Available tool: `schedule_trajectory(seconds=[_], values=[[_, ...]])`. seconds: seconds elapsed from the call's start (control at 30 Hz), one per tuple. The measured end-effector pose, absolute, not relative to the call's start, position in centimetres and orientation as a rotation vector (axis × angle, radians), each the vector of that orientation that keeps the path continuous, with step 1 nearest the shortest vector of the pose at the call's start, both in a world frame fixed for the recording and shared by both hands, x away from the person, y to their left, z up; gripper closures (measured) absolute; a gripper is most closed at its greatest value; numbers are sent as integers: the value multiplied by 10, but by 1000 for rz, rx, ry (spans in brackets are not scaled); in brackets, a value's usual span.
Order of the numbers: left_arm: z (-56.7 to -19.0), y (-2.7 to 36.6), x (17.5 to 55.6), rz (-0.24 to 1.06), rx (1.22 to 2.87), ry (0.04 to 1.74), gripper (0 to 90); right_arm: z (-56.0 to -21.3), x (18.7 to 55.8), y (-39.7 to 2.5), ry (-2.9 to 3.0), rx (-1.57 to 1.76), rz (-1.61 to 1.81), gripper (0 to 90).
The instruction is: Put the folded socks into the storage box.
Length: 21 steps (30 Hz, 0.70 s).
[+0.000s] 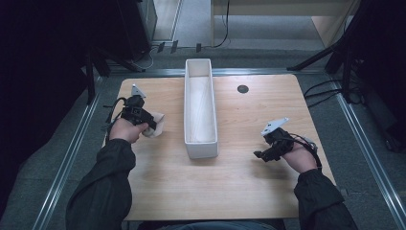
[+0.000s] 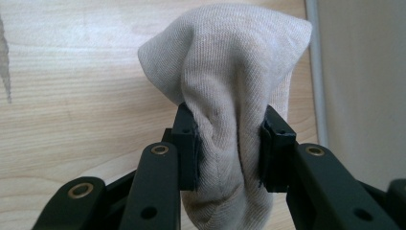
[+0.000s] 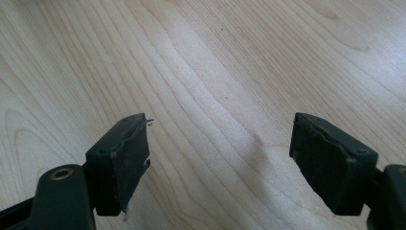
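Left tool pinches a sock beside the bin — right tool waits, released.

The left tool (image 2: 229, 148) is clenched around the bunched middle of a beige knitted cotton sock (image 2: 230, 86), a grip that gathers the soft fabric into one wad so none trails loose (its toe end bulges above the jaws). The sock sits over the left part of the pale wooden desk (image 1: 249, 120), just beside the long white rectangular plastic bin (image 1: 200, 112) — likely its destination. The right tool (image 1: 262, 154) hovers low over bare wood on the bin's far side, jaws spread wide and holding nothing, kept clear.
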State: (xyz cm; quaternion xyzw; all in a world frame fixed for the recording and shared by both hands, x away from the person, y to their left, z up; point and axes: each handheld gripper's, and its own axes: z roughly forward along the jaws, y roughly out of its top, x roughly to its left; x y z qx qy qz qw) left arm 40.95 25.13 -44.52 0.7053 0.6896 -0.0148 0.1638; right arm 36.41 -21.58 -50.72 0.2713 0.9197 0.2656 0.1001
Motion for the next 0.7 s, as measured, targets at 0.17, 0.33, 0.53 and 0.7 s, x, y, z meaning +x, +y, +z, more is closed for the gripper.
schedule_trajectory(seconds=[0.17,0.33,0.53,0.7], values=[[-442,244,416,-55,2018,1959,654,-507,364,-216,2721,805,785,212],[-434,232,422,-55,2034,1940,654,-507,364,-216,2722,798,785,212],[-425,218,423,-54,2044,1905,654,-507,364,-215,2716,799,788,212],[-417,203,429,-58,2062,1878,653,-507,364,-215,2721,788,787,212]])
